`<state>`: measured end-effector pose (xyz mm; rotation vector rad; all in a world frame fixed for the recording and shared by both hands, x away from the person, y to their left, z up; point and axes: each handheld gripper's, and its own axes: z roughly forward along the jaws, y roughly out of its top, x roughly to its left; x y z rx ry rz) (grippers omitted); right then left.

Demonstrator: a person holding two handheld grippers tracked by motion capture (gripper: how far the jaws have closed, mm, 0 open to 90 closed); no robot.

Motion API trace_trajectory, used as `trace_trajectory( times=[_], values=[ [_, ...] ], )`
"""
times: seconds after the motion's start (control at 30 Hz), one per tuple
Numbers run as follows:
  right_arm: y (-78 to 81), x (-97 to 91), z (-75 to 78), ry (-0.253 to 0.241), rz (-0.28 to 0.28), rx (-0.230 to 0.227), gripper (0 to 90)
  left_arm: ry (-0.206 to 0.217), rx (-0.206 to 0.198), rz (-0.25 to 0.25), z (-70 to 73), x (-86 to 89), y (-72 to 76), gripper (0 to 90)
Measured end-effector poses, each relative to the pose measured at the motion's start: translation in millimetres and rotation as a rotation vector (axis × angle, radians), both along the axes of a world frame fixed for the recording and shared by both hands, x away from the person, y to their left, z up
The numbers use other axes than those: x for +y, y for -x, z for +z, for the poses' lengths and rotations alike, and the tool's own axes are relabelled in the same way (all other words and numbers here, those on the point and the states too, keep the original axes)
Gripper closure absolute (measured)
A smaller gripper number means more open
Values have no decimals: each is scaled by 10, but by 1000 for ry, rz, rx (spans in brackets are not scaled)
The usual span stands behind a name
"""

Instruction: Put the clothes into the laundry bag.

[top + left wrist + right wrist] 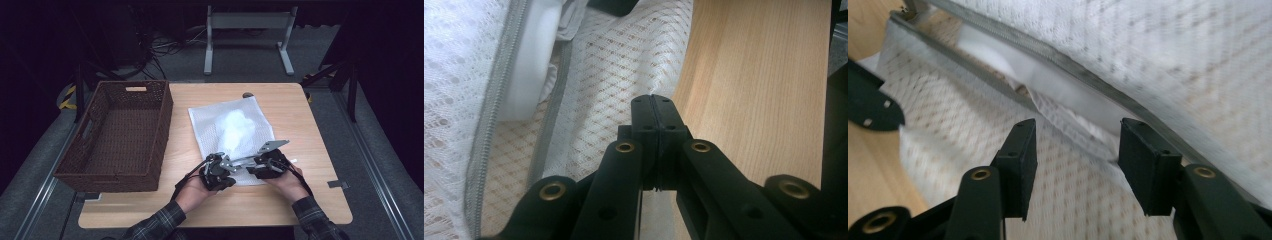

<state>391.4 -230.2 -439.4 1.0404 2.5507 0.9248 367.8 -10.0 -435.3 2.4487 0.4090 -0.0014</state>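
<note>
Left fingers (655, 112) pressed together over mesh bag (231, 135); right fingers (1023, 150) apart above it.

The left gripper (654, 102) is holding its jaws fully closed, tips lying over the white mesh bag (614, 65). The bag's grey zipper (489, 125) is running left of the jaws; the wooden table (754, 85) is showing to their right.

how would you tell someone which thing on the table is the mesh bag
On the wooden table, right of the brown wicker basket, lies a flat white mesh bag. Both grippers sit at its near edge. It alone is white and see-through, with a grey zipper and something white inside.
</note>
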Motion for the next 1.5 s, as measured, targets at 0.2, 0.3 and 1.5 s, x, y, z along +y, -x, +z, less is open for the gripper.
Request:
trace_trajectory(
  times=[0.2,0.3,1.5],
  values=[
    [-69,166,-53,46,-54,-27,596,-9,6,-16,-17,-24,-5,900],
    [-105,214,-34,46,-88,-54,842,2,13,-20,-13,-24,-11,900],
    [-99,167,114,-26,-93,-8,804,11,57,-49,-8,-1,-25,900]
  ],
)
